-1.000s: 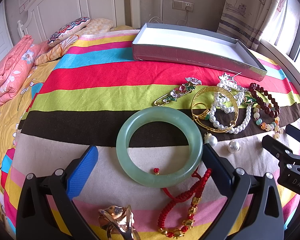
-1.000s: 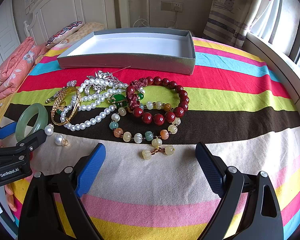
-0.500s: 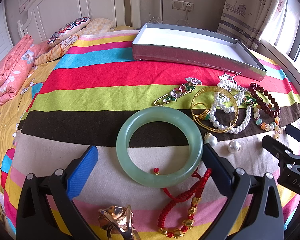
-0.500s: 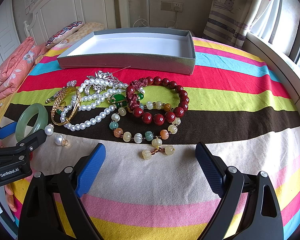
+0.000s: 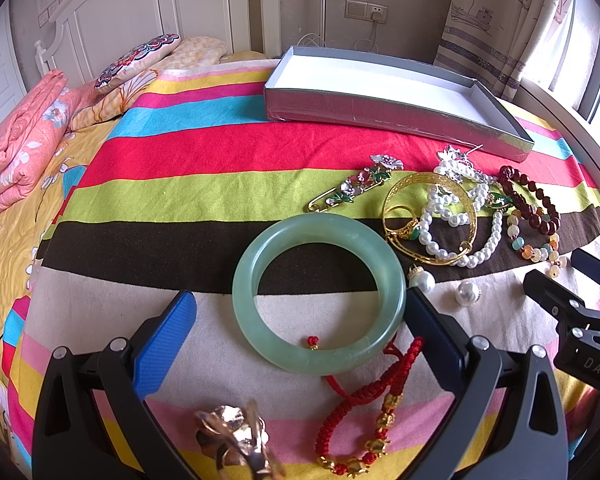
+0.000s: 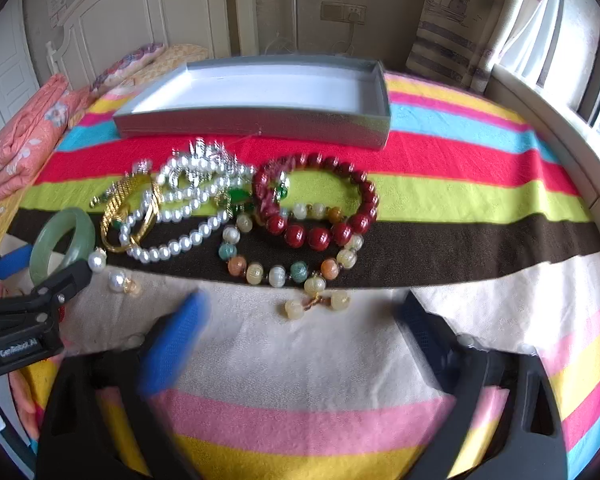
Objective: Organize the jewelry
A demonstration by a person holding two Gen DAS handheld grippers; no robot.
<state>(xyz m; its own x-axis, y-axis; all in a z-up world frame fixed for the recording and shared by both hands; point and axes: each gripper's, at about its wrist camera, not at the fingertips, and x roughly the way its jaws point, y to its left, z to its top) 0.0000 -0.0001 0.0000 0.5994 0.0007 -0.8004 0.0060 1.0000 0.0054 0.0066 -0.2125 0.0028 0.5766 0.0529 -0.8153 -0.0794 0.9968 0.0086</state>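
The pale green jade bangle [image 5: 318, 292] lies flat on the striped bedspread [image 5: 204, 192], between the spread fingers of the left gripper [image 5: 300, 332]; its far-right finger seems to touch or nearly touch the bangle's rim, the blue-padded one stands apart from it. The right gripper [image 6: 304, 312] hangs with its fingers wide apart and empty, just short of the string of mixed pastel beads [image 6: 284, 268]. The shallow grey cardboard box with a white inside [image 5: 392, 88] sits empty at the far side of the bed.

The risks, as I judge them: a smooth, hard ring could squirt out of closing fingers, or drag the red braided cord bracelet [image 5: 364, 396] whose knot lies inside the ring and whose cord passes under its near edge. On the right, the white pearl strand [image 6: 188, 216], gold bangle [image 6: 130, 216] and dark red bead bracelet [image 6: 320, 204] overlap, so lifting one may pull its neighbours.

The right view is motion-blurred, so tangles there are hard to read. A gold ornament [image 5: 236, 440] at the bottom of the left view is cut off by the frame.
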